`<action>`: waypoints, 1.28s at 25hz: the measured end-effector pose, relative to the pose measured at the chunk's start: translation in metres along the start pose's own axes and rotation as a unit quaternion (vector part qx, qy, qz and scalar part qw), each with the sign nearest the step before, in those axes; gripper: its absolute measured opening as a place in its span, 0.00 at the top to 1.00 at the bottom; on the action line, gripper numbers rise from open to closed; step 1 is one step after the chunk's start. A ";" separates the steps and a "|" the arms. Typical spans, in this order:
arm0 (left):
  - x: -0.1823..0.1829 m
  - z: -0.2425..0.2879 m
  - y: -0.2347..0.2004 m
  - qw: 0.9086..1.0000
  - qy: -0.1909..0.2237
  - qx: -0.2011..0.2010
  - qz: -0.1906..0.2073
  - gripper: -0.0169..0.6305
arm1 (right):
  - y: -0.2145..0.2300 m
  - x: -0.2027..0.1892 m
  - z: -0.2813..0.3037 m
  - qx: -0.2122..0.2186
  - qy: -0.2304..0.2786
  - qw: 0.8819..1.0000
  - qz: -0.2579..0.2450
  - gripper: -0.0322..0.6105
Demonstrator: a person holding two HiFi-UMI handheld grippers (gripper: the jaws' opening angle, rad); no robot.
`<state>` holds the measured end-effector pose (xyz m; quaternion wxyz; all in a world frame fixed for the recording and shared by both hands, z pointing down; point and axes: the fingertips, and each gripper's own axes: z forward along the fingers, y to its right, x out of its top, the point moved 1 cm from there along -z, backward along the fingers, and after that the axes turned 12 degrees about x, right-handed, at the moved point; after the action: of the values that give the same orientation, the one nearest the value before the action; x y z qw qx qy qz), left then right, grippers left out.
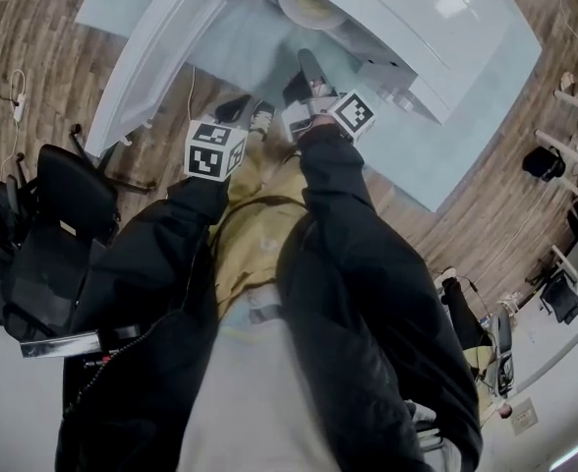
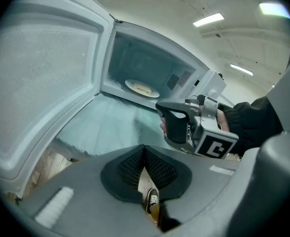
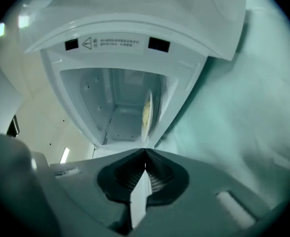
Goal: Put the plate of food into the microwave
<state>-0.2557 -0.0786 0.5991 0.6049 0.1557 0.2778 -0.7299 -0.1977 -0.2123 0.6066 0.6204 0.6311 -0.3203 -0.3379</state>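
The white microwave [image 1: 417, 28] stands on the table with its door [image 1: 156, 47] swung open to the left. The white plate of food [image 1: 309, 6] lies on the floor of its cavity [image 2: 142, 88] and shows edge-on in the rolled right gripper view [image 3: 147, 113]. My right gripper [image 1: 309, 67] hovers just in front of the opening, short of the plate, jaws shut with nothing between them [image 3: 145, 154]. My left gripper [image 1: 238, 108] hangs lower and to the left, by the table edge below the door, also shut and empty [image 2: 144, 149]. It sees the right gripper [image 2: 170, 117].
A pale green cloth covers the table [image 1: 466, 126]. The open door [image 2: 41, 83] fills the left side beside my left gripper. A black chair [image 1: 53, 214] stands on the wooden floor at the left. Gear and cables lie at the right [image 1: 545, 160].
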 end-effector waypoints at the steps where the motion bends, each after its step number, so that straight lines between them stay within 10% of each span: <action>1: 0.004 -0.002 0.003 1.000 0.004 -0.001 0.003 0.98 | -0.004 -0.004 -0.005 -0.001 -0.010 1.000 -0.009 0.95; 15: 0.076 -0.050 0.079 0.995 0.077 -0.044 0.052 0.98 | -0.118 0.006 -0.080 0.008 -0.081 0.969 -0.235 0.96; 22: 0.130 -0.089 0.125 0.981 0.155 -0.060 0.096 0.98 | -0.212 0.031 -0.092 0.021 -0.094 0.885 -0.455 0.96; 32: 0.190 -0.131 0.205 0.952 0.255 -0.082 0.147 0.98 | -0.290 0.074 -0.126 -0.031 -0.058 0.763 -0.643 0.95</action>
<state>-0.1128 -0.1758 0.3426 0.6252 0.3260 0.4554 -0.5435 -0.0561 -0.1944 0.3146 0.2569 0.6485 0.1359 -0.7035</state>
